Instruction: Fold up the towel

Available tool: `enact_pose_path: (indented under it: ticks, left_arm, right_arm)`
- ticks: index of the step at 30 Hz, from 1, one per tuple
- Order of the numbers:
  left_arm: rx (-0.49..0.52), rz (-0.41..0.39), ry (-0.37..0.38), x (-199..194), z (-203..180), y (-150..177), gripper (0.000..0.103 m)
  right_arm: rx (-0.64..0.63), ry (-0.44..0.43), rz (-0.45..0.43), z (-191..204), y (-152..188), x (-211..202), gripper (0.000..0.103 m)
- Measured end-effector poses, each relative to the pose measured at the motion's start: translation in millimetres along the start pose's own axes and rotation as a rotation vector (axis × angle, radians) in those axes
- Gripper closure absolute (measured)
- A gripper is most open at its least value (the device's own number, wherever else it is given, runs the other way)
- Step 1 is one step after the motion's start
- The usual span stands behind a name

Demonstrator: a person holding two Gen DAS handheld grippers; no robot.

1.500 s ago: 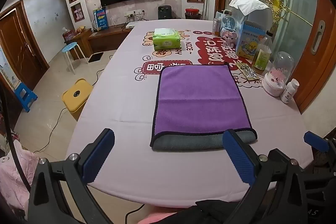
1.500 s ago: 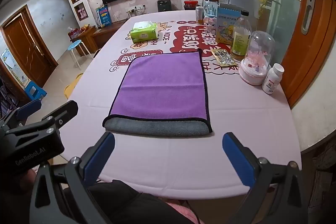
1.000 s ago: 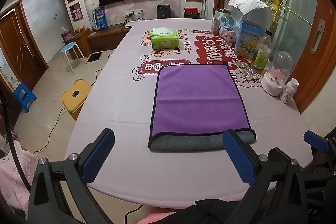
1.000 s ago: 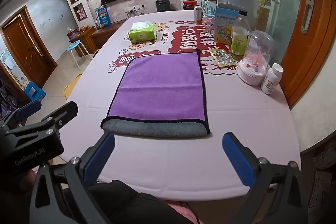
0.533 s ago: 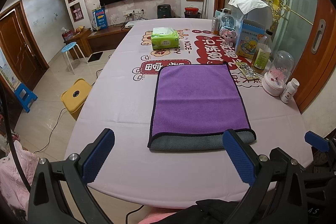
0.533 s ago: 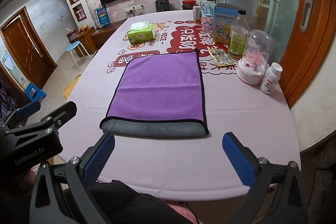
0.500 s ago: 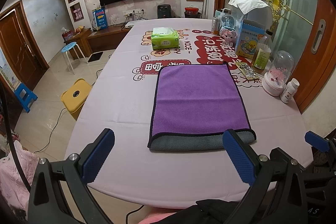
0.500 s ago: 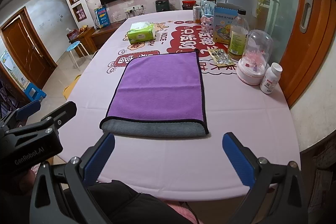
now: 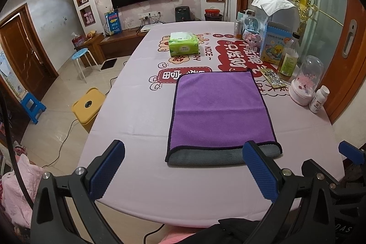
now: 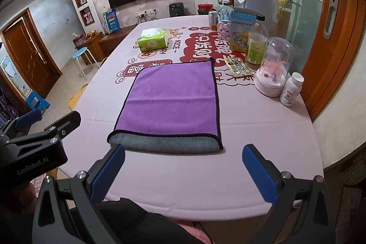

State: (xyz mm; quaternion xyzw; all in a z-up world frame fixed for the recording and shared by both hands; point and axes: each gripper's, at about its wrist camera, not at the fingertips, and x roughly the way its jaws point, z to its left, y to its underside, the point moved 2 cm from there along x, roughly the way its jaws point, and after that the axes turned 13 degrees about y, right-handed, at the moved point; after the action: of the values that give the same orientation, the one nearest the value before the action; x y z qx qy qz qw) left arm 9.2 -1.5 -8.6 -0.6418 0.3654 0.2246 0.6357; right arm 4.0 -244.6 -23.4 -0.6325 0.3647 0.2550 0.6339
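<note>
A purple towel (image 9: pixel 219 109) lies flat on the pink tablecloth (image 9: pixel 137 120), folded over, with a grey underside strip along its near edge (image 9: pixel 223 156). It also shows in the right wrist view (image 10: pixel 171 102). My left gripper (image 9: pixel 183 169) is open and empty, held near the table's front edge just short of the towel. My right gripper (image 10: pixel 183 172) is open and empty, at the front edge to the right of the left one, whose body (image 10: pixel 34 148) shows at its left.
A green tissue pack (image 9: pixel 183 45) lies at the far middle. Along the right side stand a bottle (image 10: pixel 257 42), a glass dome (image 10: pixel 273 68), a white pill bottle (image 10: pixel 291 89), a blue box (image 10: pixel 241 32) and a blister pack (image 10: pixel 238 66). A yellow stool (image 9: pixel 88 104) stands on the floor at left.
Both grippers drifted slightly; the towel lies as before and both stay open.
</note>
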Motion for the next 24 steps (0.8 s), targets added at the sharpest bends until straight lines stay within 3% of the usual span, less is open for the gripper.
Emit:
enact_pose_path:
  ticks: [14,24]
  left_arm:
    - [0.013,-0.004,-0.01,-5.9,-6.1,-0.8,0.001]
    - [0.006,0.028,0.036,2.6,0.3,-6.0,0.001]
  right_arm:
    - [0.002,-0.035,-0.018,-3.5,0.6,-3.6,0.001]
    - [0.004,-0.056,-0.053,-3.9,-5.8,-2.9,0.001]
